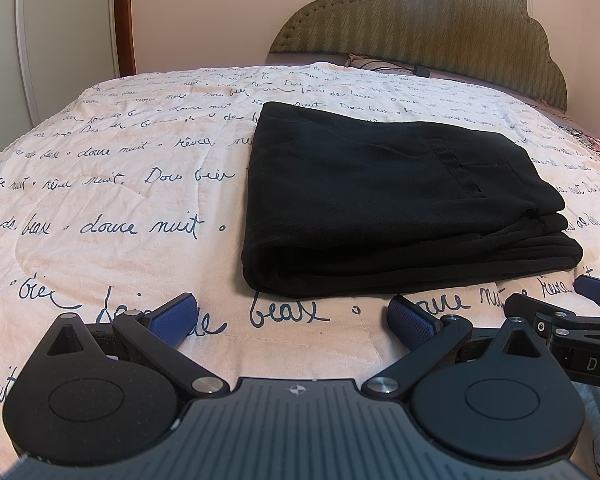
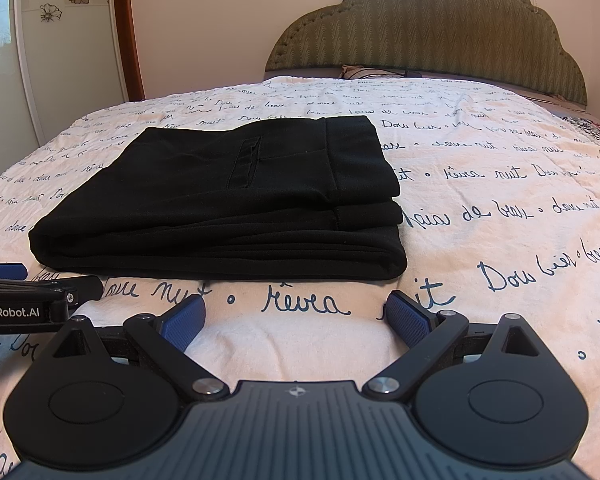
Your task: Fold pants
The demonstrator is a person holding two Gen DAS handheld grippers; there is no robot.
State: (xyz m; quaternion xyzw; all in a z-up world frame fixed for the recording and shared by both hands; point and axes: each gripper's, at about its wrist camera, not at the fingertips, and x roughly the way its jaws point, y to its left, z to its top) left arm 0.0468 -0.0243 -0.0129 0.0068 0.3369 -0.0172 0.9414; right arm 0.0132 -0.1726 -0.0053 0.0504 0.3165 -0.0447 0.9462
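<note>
Left gripper (image 1: 292,316) fingers spread, clear of folded pants (image 1: 392,208) edge

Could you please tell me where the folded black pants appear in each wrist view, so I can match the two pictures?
Left wrist: the pants lie right of centre on the bedspread.
Right wrist: the pants lie left of centre.
Shared landmark: the green headboard behind.

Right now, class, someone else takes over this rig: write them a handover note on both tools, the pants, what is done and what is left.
Left tool: open, empty, short of the pants.
Right tool: open, empty, also short of them.
Black pants: folded into a layered stack on the script-print bedspread, pocket side up.
Done: the folding looks complete.
Left: probably nothing; at most square up the layer edges.
</note>
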